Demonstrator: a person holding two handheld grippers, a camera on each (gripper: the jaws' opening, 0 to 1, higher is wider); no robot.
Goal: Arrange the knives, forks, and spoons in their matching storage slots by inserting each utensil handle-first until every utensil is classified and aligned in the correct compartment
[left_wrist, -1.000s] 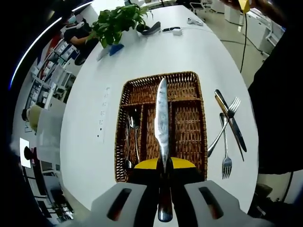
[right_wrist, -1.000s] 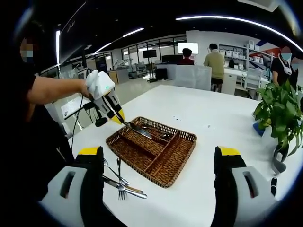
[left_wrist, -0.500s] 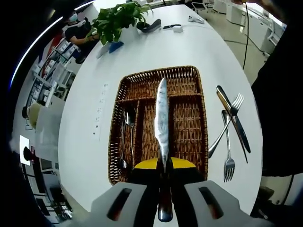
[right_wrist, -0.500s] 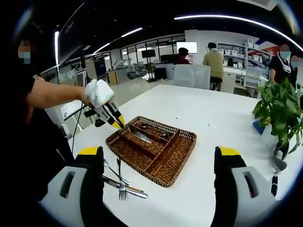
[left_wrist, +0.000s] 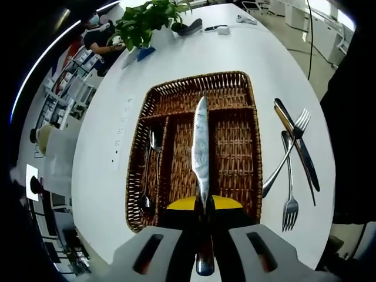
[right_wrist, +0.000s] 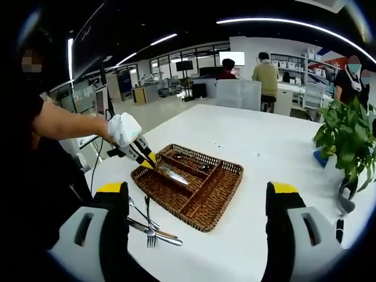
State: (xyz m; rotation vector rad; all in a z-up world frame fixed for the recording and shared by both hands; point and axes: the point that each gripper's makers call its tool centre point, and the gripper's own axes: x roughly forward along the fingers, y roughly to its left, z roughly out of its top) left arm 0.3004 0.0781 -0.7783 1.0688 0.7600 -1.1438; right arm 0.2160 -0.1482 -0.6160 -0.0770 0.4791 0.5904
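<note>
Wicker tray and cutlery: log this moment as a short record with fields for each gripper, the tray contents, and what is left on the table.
left gripper: shut on a knife, blade over the tray's middle slot
right gripper: open, empty, away from the tray
tray: wicker, on the white table
tray contents: spoons in the far-left slot
left on table: two forks and two knives, crossed beside the tray
background: potted plant

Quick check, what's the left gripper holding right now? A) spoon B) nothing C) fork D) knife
D: the left gripper is shut on a knife, its blade pointing out over the wicker tray; the forks lie on the table beside the tray.
</note>
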